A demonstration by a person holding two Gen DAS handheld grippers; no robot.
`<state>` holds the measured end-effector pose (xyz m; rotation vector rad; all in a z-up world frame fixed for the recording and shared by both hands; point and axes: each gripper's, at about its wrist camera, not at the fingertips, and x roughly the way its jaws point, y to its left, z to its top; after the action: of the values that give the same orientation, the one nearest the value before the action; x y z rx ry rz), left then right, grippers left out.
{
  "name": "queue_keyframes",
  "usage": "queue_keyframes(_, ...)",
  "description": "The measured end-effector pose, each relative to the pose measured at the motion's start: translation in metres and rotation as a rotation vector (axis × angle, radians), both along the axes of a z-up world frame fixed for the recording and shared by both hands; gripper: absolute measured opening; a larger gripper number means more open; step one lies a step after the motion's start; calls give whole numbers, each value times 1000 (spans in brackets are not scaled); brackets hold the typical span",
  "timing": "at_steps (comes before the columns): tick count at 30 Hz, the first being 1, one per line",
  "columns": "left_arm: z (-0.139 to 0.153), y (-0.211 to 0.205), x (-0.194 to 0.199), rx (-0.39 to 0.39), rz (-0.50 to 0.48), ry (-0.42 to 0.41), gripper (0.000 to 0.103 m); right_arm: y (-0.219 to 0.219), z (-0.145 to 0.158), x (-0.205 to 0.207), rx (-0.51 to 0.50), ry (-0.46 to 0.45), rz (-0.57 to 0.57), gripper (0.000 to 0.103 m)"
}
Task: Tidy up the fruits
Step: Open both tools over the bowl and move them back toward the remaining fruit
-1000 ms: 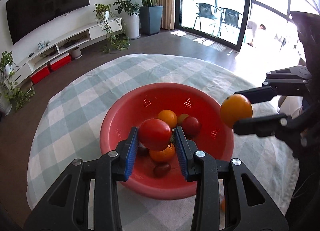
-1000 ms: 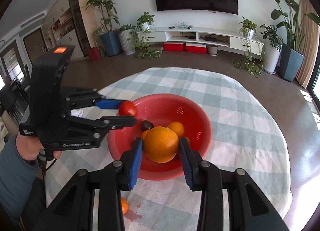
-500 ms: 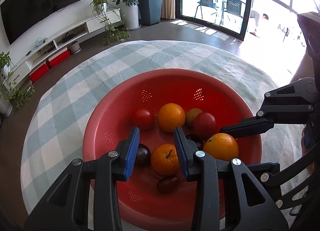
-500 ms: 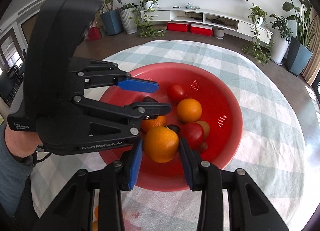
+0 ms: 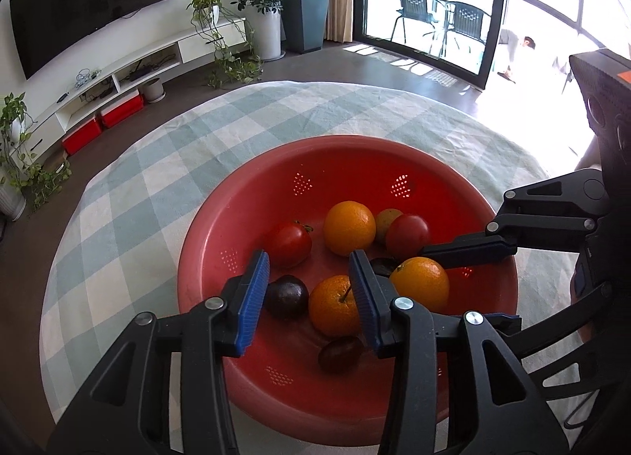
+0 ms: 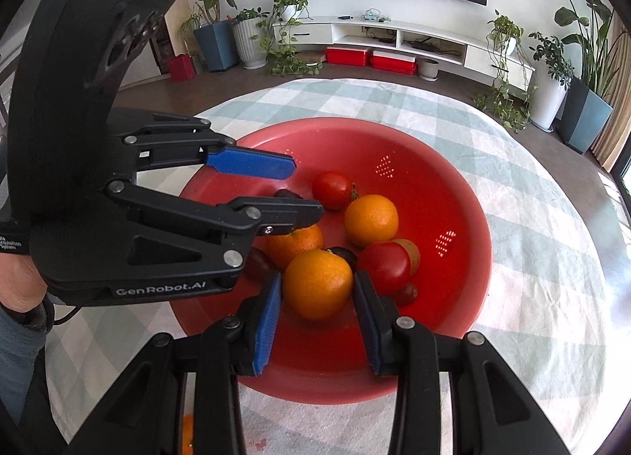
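A red colander bowl (image 5: 236, 226) holds several fruits: two tomatoes (image 5: 290, 244), oranges (image 5: 349, 226), a dark plum (image 5: 286, 295) and a small dark fruit (image 5: 341, 352). My left gripper (image 5: 309, 269) hangs low over the bowl's near side, its jaws opening. The plum and a stemmed orange (image 5: 335, 311) lie below the gap, and the pads touch neither. My right gripper (image 6: 317, 277) is shut on a large orange (image 6: 317, 297), held just over the fruit pile. The left gripper (image 6: 307, 190) reaches in from the left in the right wrist view.
The bowl (image 6: 453, 163) stands on a round table with a pale checked cloth (image 5: 130, 179). A bit of orange fruit (image 6: 187, 431) lies on the cloth by the bowl's near edge. A person's hand (image 6: 19, 289) holds the left gripper.
The left gripper let go of a red tomato, which now lies in the bowl, and its jaws have widened. Both grippers sank toward the bowl. The right still grips its orange.
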<state>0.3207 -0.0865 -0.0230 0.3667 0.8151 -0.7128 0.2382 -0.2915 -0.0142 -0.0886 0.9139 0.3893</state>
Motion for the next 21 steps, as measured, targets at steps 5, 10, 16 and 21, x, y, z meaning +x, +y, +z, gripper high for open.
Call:
queue_keyframes(5,10,8,-5,-27,26,-19,65,-1,2,-1,19,-8,6,53)
queue_keyframes(10,22,17,-11,-42,48,-37,70,1,3,-5,19,-20,1,57)
queue_keyframes(16,47,39,-36,-89,91,-82,93,-18,24,-21,79,-81,-62,61)
queue_keyframes(21,51,60,-80,-147,129,-79,102,-46,44,-55,205,-141,-142,75)
